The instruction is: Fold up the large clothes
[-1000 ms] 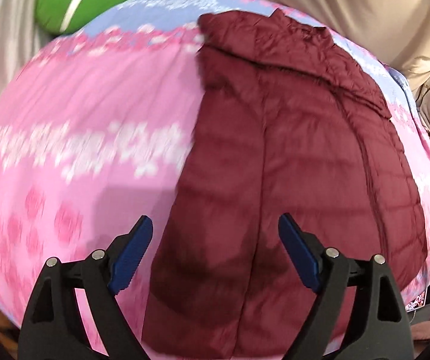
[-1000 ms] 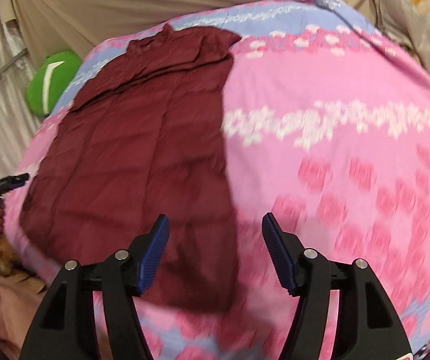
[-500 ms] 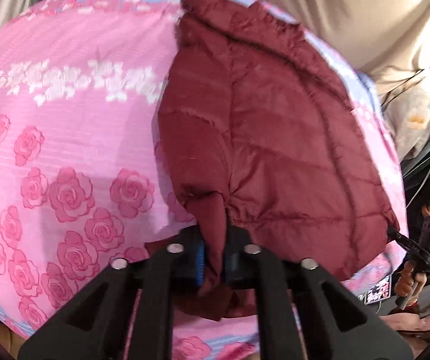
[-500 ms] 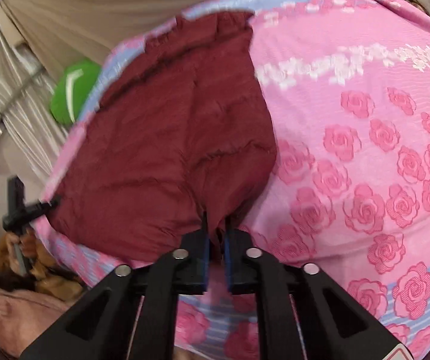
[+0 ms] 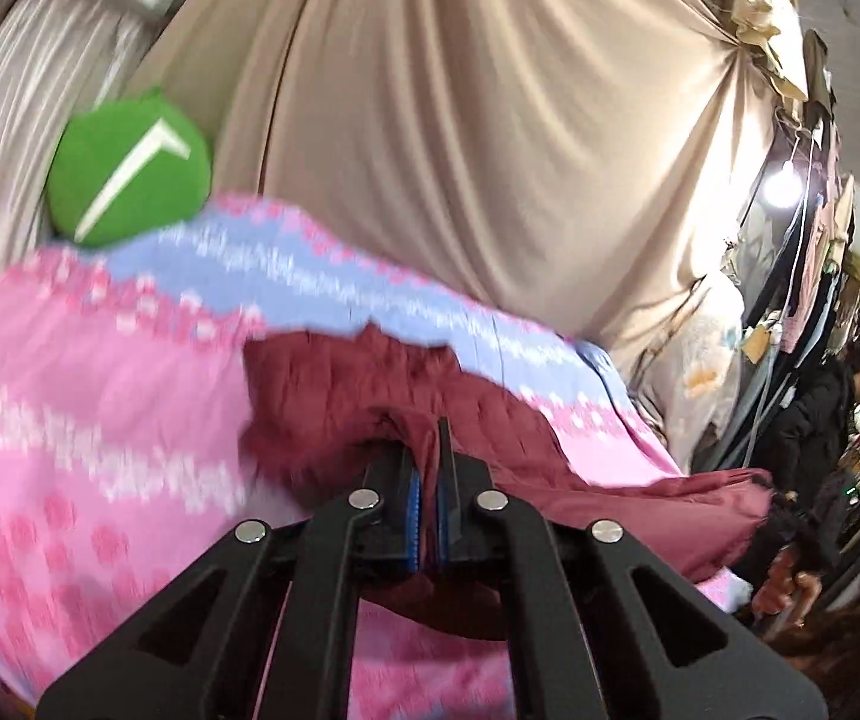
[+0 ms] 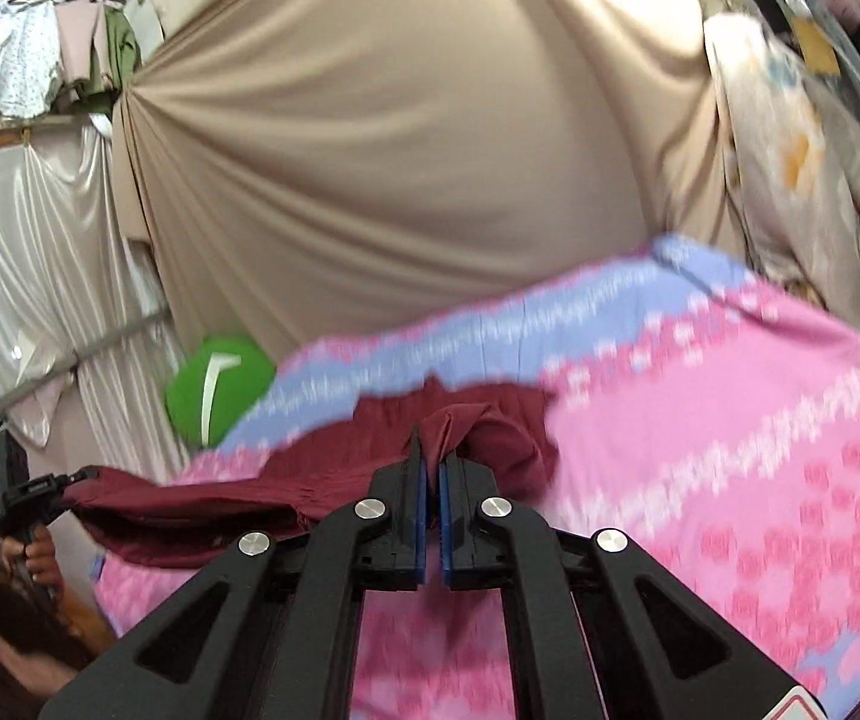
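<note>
- L wrist view only: a bystander in a dark coat at far right, a lit bulb above, hanging clothes behind; also the far hem corner of the maroon jacket raised at right.
- R wrist view only: white satin drape w/ a metal rail, garments on a rack top left, floral cloth at right; the left gripper shows small at the left edge in a hand, clamped on the jacket's other corner.
- Both views: beige curtain in deep soft folds; green round cushion w/ white stripe, by the bed's far edge.
- Left gripper: jaws closed on a pinch of maroon jacket, blue ribbed pads squeezing the fabric.
- Right gripper: jaws closed on a bunched fold of the same jacket.
- Jacket: quilted, puffy, matte maroon; near hem lifted off the bed, far part lies on the bedspread, hem sagging btwn the two grips.
- Bedspread: pink w/ rose print, lilac and white bands; blurred.
</note>
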Motion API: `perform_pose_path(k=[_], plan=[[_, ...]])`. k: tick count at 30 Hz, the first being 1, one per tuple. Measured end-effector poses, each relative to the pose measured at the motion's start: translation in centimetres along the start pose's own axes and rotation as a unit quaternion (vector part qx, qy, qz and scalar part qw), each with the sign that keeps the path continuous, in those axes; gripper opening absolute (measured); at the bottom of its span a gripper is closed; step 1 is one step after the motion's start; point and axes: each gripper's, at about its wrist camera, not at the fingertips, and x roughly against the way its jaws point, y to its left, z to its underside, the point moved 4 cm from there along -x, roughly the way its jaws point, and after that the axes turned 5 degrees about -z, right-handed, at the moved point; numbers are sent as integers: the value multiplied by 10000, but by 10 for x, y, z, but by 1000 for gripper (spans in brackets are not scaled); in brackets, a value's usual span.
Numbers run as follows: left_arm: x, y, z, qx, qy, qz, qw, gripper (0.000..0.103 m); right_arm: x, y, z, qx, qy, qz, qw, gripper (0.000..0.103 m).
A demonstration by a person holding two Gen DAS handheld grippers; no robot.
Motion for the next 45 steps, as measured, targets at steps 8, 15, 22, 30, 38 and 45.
perform_pose_path(k=[8, 15, 22, 30, 38, 45], plan=[[-159, 14, -77, -275, 306, -894, 9951, 3, -152, -54, -61, -316, 239, 289, 9988, 3], [-346, 66, -66, -205, 1353, -2022, 9697, 2, -318, -124, -47, -1068, 1021, 764, 9861, 3], [-429, 115, -21, -42, 1860, -2365, 9537, 3, -423, -177, 11, -1397, 1796, 1217, 9661, 3], [-437, 130, -9, 335, 1445, -1981, 9689, 7, -460, -182, 39, -882, 2092, 1485, 9625, 4], [-359, 119, -42, 502, 589, -1869, 9793, 77, -366, -169, 0, -1180, 793, 1033, 9844, 43], [-278, 101, -2, 247, 1308, -1504, 9796, 86, -261, -146, 41, -509, 1509, 1336, 9782, 51]])
